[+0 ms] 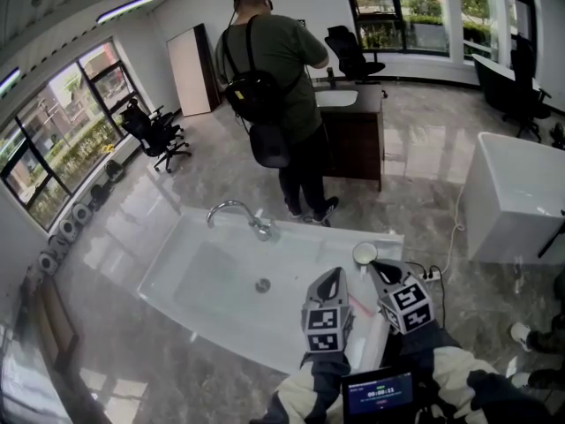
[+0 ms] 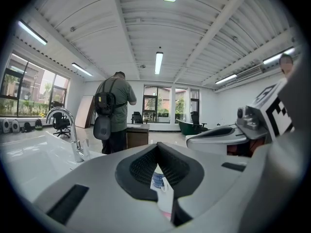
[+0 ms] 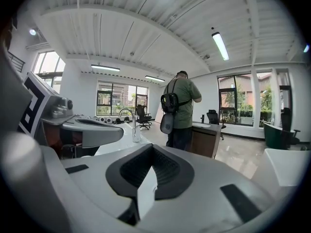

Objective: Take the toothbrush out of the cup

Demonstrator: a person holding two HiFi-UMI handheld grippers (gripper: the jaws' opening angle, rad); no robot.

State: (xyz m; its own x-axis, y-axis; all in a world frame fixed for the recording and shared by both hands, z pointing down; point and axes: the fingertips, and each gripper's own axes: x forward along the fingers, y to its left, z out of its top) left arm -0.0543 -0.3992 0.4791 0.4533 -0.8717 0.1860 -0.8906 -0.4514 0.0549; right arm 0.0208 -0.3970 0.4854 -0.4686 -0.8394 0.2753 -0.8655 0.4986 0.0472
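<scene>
You hold left gripper (image 1: 331, 275) and right gripper (image 1: 379, 268) near the cup (image 1: 365, 253) on the tub rim (image 1: 388, 241) — jaws pinched together, nothing clearly gripped — staging, likely, for the reach

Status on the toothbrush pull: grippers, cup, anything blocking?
Right gripper shut on a thin white strip, likely the toothbrush. Left gripper: white blue-printed item in its gap, grip unclear. Cup upright on tub rim, nothing blocking.
</scene>
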